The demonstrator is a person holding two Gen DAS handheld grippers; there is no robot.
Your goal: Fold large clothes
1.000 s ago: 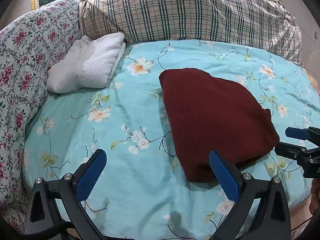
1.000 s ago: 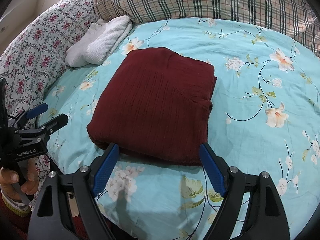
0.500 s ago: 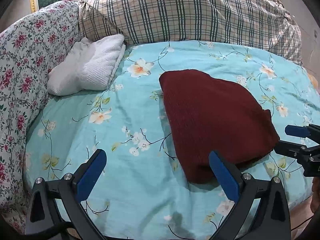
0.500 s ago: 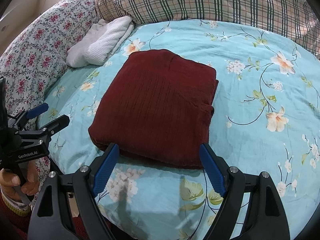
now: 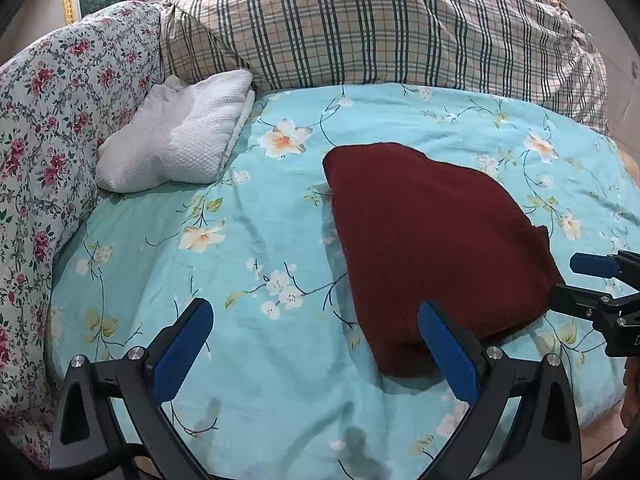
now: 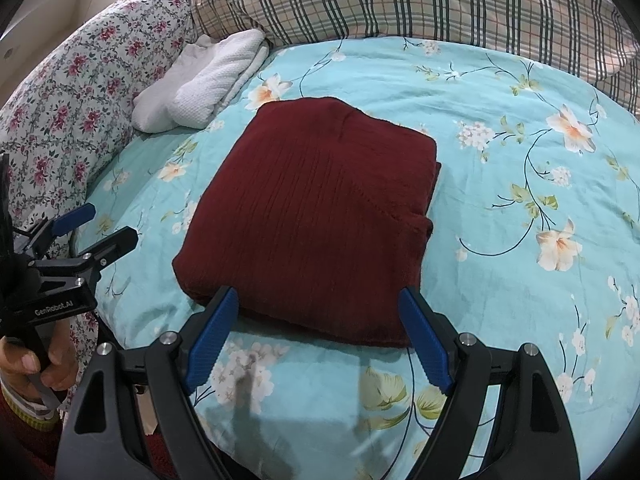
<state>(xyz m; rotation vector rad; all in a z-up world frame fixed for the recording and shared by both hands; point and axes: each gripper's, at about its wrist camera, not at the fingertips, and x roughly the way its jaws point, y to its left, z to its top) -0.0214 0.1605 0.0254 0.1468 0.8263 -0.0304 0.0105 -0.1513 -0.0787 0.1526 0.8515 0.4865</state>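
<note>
We are looking at a dark red sweater (image 6: 312,220) lying folded into a thick square on the turquoise flowered bedspread (image 6: 500,280), and we are placing everything else relative to it. The right gripper (image 6: 320,332) is hovering at its near edge with jaws spread wide, nothing between them. The left gripper (image 5: 316,344) is standing just left of it, also spread and empty (one blue pad overlapping the sweater's corner in view). A white towel (image 5: 180,144) is lying beyond its far left corner, plaid bedding (image 5: 380,28) behind it
</note>
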